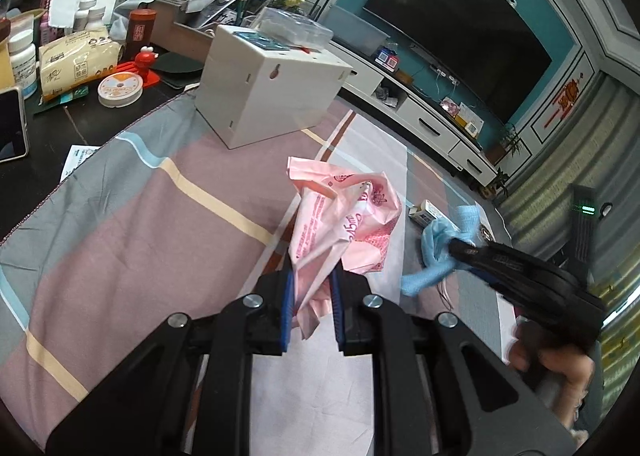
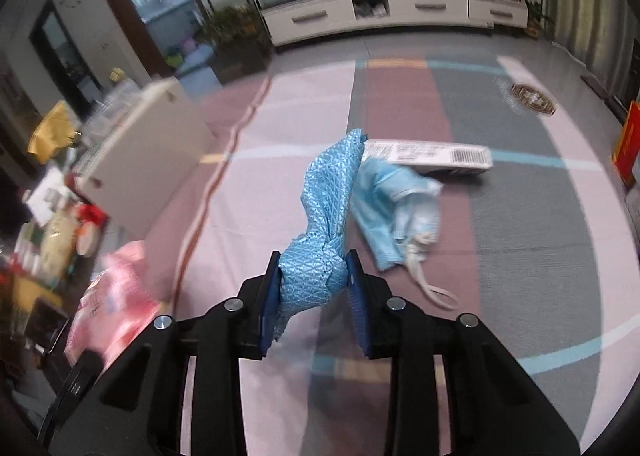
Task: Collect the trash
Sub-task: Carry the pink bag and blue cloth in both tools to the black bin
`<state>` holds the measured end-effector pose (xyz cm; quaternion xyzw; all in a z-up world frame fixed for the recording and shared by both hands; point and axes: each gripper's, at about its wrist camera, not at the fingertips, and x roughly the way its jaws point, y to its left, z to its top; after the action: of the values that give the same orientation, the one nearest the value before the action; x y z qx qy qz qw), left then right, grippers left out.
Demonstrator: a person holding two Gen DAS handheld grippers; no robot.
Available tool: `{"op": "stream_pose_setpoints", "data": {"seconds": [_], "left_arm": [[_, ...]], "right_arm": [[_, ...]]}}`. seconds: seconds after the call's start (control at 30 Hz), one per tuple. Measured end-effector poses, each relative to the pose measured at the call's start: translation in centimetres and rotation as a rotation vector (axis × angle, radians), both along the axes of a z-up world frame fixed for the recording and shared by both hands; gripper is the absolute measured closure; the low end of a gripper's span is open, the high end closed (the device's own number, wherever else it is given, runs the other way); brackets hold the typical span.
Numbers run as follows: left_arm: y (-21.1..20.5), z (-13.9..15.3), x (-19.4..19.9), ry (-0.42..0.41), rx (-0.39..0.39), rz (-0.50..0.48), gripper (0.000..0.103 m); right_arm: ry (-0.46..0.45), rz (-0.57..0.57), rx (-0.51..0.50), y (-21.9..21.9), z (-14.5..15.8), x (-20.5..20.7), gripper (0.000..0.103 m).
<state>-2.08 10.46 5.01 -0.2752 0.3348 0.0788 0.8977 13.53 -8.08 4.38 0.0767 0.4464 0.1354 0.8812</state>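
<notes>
My left gripper (image 1: 312, 276) is shut on a crumpled pink plastic bag (image 1: 340, 215) and holds it above the striped cloth. The bag also shows at the left of the right wrist view (image 2: 116, 296). My right gripper (image 2: 314, 276) is shut on a light blue textured cloth (image 2: 328, 207), lifted over the table. In the left wrist view the right gripper (image 1: 460, 246) is to the right of the bag with the blue cloth (image 1: 440, 252) in it. A crumpled blue face mask (image 2: 400, 207) and a small white barcoded box (image 2: 432, 157) lie on the cloth beyond the right gripper.
A white box (image 1: 268, 87) stands on the striped tablecloth (image 1: 120, 215) at the back. To its left the dark table is cluttered with bottles, a tissue pack (image 1: 76, 63), a tape spool (image 1: 119, 89) and a phone (image 1: 12, 123). A TV cabinet (image 2: 396, 11) is across the room.
</notes>
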Motion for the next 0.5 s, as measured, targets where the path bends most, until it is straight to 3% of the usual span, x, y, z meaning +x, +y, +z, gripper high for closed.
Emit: {"op": "stream_pose_setpoints", "data": {"seconds": [0.2,0.5], "left_arm": [[-1.8,0.1,0.2,-0.004,0.033,-0.04,0.086],[-5.7,-0.1,0.2,-0.004,0.098,-0.138,0.086]], "right_arm": [[-0.108,0.004,-0.009,-4.3,2.4,-5.1,0.071],[-0.149,-0.066,0.023,-9.8,3.8,-10.1,0.071]]}}
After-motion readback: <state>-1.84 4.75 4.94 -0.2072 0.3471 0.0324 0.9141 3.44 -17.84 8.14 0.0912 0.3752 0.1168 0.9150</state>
